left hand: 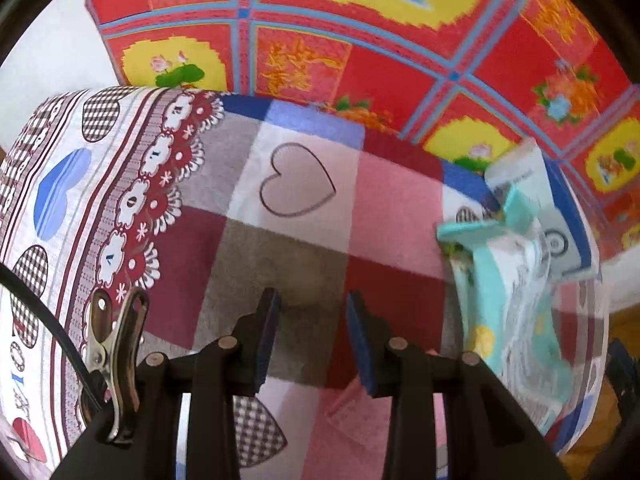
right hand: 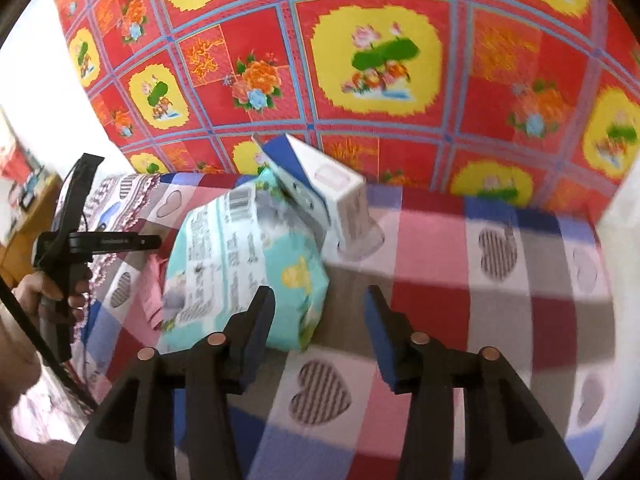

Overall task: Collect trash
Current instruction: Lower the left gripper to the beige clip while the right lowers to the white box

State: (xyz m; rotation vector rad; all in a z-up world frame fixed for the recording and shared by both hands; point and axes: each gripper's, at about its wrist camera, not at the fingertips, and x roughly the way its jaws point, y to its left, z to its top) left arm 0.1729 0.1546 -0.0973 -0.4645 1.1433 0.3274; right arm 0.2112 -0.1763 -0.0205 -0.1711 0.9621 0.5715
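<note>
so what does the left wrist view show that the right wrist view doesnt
Only the left wrist view: a metal clip on the left gripper, and the lace-print border of the cloth up close.
Only the right wrist view: the person's hand holding the other gripper, and the white and blue carton seen whole, leaning on the teal printed pack.
Both: the teal pack, the heart-patterned checked cloth, the red floral sheet, and open fingers.

A home, most likely a bedroom; the surface is a bed spread with a patchwork-print cotton sheet [right hand: 440, 240] of red, pink, grey and blue squares with hearts; behind it hangs a red floral cloth [right hand: 380, 60] with yellow medallions and blue grid lines; a plain white wall [left hand: 52, 40] shows beside it.
</note>
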